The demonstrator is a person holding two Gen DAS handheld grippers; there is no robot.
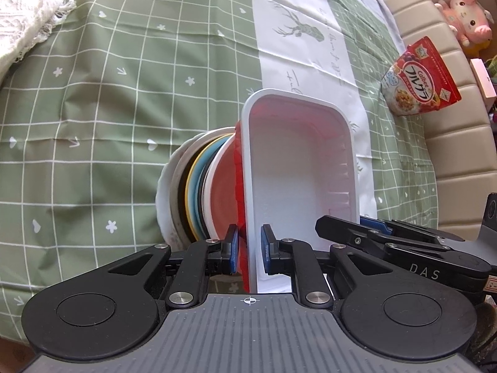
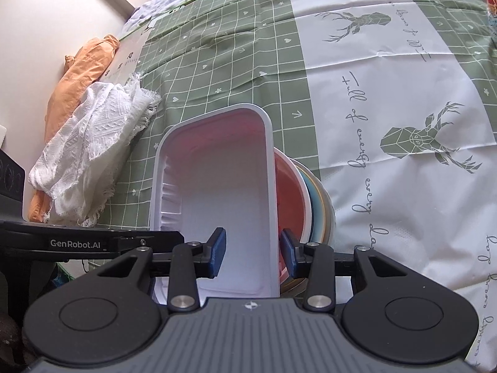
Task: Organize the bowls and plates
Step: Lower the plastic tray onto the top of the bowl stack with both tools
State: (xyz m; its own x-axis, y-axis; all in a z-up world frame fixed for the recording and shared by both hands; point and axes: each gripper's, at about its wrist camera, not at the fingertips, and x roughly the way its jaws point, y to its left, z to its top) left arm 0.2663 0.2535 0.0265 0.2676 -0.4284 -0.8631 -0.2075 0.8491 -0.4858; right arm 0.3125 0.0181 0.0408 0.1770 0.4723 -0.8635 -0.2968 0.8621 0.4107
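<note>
Tablecloth (image 1: 108, 93), green with a white grid and a white band of deer prints, covered the whole work surface and was the largest thing in both views. White fringed cloth (image 2: 93, 152) lay bunched near the wall, partly over an orange cloth (image 2: 84, 68). Beige padded seat (image 1: 435, 99) ran along the table's far edge in the left wrist view, with a red cereal bag (image 1: 422, 77) leaning on it and a pink plush toy (image 1: 469, 15) in a box behind.

Stack of plates and bowls (image 1: 192, 186) sat on the tablecloth: white scalloped plate lowest, then dark, yellow and pale blue rims, then a white bowl with a red inside. A white rectangular tray (image 1: 298, 168) with a red outer wall sat on top of that stack, its open side up and empty.

Left gripper (image 1: 250, 251) was closed narrowly on one long wall of the tray, one blue pad on the red outside, the other on the white inside. Right gripper (image 2: 253, 255) straddled the opposite long wall with its fingers partly apart; the outer pad looked close against the wall, the inner pad (image 2: 217, 251) stood clear of it, so a firm grip there could not be confirmed.
</note>
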